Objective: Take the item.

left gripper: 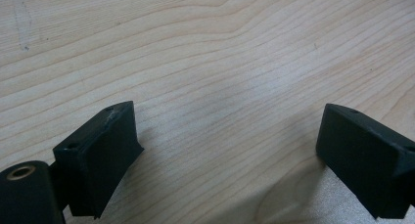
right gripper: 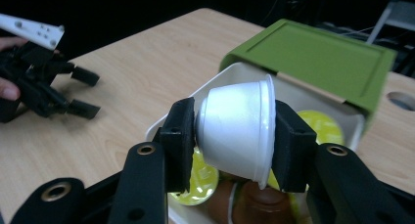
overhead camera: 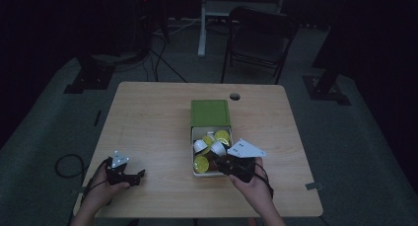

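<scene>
An open box stands mid-table, its green lid (overhead camera: 210, 112) slid back off a white tray (overhead camera: 204, 173) of several small capsules, some with yellow lids (overhead camera: 222, 136). My right gripper (right gripper: 235, 111) is shut on a white capsule (right gripper: 240, 136), which lies on its side, held just above the tray (right gripper: 215, 84). Below it lie yellow-lidded capsules (right gripper: 323, 128) and a brown one (right gripper: 259, 204). In the high view the right gripper (overhead camera: 221, 161) sits at the tray's near right corner. My left gripper (left gripper: 227, 131) is open over bare wood near the table's front left (overhead camera: 137, 176).
The wooden table (overhead camera: 148, 122) has a cable hole (overhead camera: 234, 96) behind the box. A dark folding chair (overhead camera: 259, 38) and a white stand (overhead camera: 203, 23) are beyond the far edge. A cable loop (overhead camera: 66, 164) lies on the floor at left.
</scene>
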